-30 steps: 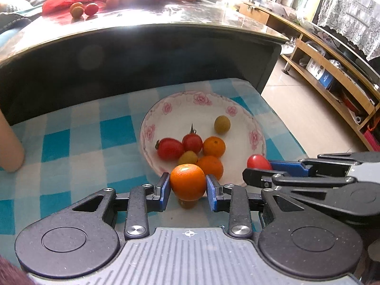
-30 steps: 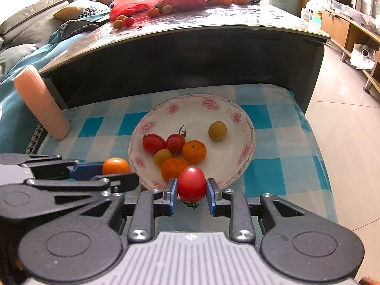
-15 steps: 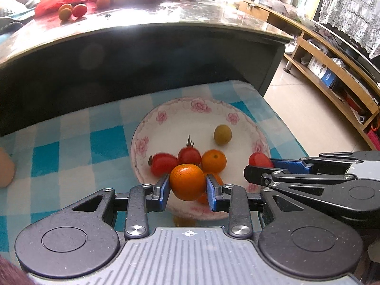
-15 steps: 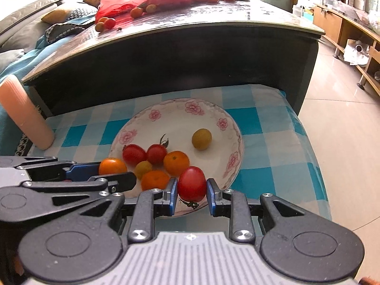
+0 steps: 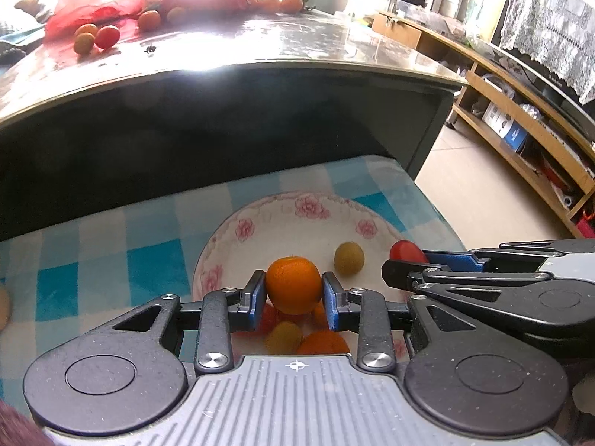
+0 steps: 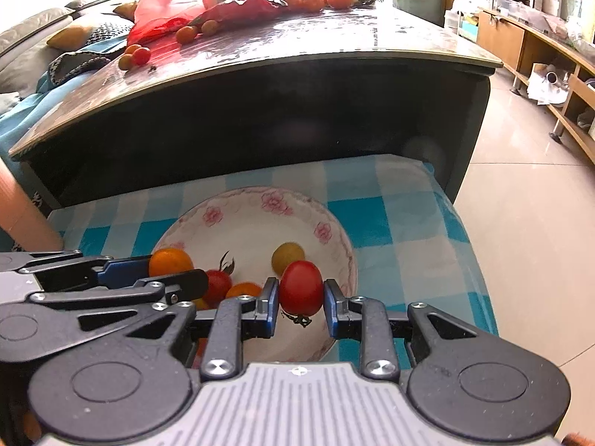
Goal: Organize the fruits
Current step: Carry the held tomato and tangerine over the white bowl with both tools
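Note:
My left gripper (image 5: 293, 291) is shut on a small orange (image 5: 293, 284) and hangs over the white flowered plate (image 5: 260, 223). Beside it, my right gripper (image 6: 300, 293) is shut on a red cherry tomato (image 6: 301, 287) above the plate's (image 6: 238, 215) near right part. On the plate lie a yellow-green fruit (image 5: 348, 258), red tomatoes and oranges, partly hidden under the fingers. The right gripper's tomato (image 5: 405, 251) shows at the right of the left wrist view, and the orange (image 6: 169, 260) at the left of the right wrist view.
The plate rests on a blue-and-white checked cloth (image 6: 390, 215). Behind it stands a dark, glossy table (image 6: 297, 55) with a red bag (image 6: 174, 11) and loose fruits (image 6: 134, 55). A wooden shelf unit (image 5: 520, 130) lines the right wall. A person's limb (image 6: 22, 208) is at the left.
Both grippers moved forward with their fruits, from the plate's near edge to over the plate. The fruits lying on the plate now sit under the fingers.

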Demonstrator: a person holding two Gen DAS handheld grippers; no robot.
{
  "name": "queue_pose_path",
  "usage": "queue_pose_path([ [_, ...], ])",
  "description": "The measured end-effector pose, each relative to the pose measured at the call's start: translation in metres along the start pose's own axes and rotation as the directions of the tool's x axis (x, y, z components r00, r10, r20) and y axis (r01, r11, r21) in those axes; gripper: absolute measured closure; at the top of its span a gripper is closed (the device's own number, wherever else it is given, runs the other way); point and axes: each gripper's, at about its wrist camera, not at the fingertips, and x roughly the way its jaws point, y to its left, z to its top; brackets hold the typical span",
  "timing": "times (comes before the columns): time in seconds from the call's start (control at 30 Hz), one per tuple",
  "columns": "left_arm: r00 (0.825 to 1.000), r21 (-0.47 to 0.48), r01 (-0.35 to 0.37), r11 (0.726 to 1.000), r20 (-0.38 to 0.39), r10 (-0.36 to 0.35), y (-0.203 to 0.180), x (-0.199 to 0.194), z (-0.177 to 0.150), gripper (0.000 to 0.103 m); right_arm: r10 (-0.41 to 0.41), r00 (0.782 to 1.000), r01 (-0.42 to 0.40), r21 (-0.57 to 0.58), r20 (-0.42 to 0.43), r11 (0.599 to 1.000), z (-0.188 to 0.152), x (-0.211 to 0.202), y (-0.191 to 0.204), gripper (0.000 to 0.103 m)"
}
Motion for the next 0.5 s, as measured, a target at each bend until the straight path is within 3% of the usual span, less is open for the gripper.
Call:
queue_pose_path([
  [0.5, 1.0, -0.032, 0.009, 0.999, -0.017, -0.01, 0.015, 0.02, 0.002, 0.064, -0.01, 1.0, 0.01, 0.015, -0.027, 1.0, 0.012, 0.028, 0.003, 0.063],
])
